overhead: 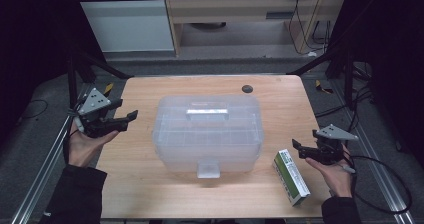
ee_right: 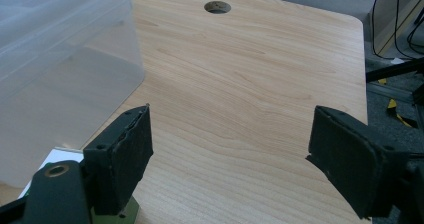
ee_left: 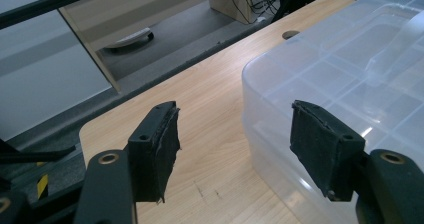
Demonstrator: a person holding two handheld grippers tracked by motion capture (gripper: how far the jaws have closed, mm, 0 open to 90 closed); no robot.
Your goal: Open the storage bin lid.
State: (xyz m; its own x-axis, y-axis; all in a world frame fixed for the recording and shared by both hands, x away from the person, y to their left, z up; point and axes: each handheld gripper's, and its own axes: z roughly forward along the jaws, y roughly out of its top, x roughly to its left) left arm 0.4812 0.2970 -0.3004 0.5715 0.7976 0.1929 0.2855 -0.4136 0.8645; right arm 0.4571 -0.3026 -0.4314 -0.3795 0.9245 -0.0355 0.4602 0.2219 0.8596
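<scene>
Plastic bin [overhead: 208,134]: clear and lidded, thin-walled, at the middle of the table [overhead: 150,194]; front latch tab [overhead: 208,168] faces the person, and a handle [overhead: 207,114] lies flat in the lid
Carton [overhead: 291,176]: green and white, flat on the table just right of the bin, apart from it
Left tongs [overhead: 134,120]: jaws spread wide, empty, near the bin's left wall, no contact
Right tongs [overhead: 296,149]: jaws spread wide, empty, right of the bin, beside the carton's far end
Bin, handling: probably light, smooth and slippery, and the walls would flex under a pinch; contents cannot be made out
Bin, hold: judged best at the latch tab or the lid rim, not the bare walls
Carton, handling: likely light, stiff card; pinch across its narrow sides
</scene>
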